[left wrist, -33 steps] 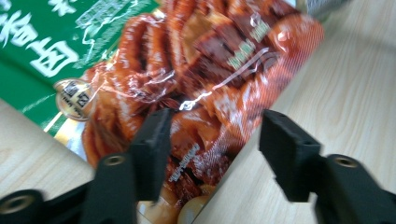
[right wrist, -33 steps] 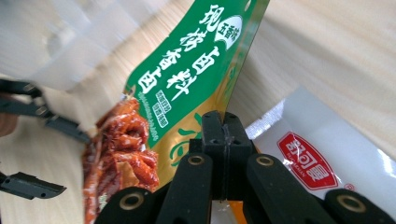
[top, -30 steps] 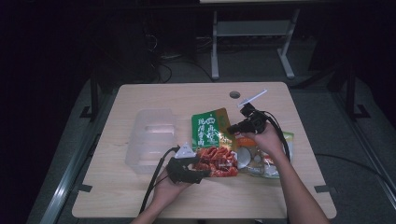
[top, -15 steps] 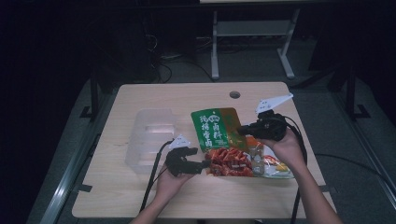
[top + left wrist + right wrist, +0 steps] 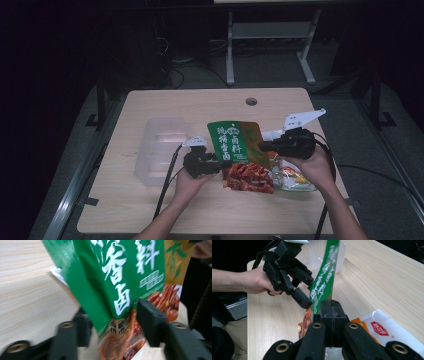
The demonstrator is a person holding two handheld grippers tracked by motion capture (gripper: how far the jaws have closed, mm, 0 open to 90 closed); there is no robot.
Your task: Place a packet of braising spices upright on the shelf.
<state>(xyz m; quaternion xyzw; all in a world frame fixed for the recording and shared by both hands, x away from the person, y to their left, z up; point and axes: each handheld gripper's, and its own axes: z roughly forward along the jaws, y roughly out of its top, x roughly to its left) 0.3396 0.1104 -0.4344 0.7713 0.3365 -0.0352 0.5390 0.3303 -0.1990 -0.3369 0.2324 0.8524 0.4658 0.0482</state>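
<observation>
Green seasoning pouch held upright between two claws

Green seasoning pouch (image 5: 235, 145) stands lifted over the tabletop (image 5: 150, 210). The right claw (image 5: 329, 307) is fully closed on its edge, with the pouch rising above the claw. The left claw (image 5: 112, 322) has its jaws on both sides of the pouch's lower part; they have just been closing, and I cannot tell whether they already press it. Just beside the right claw, a white-and-orange packet (image 5: 382, 330) lies flat. A clear plastic box (image 5: 157, 150) sits beyond the left claw.
</observation>
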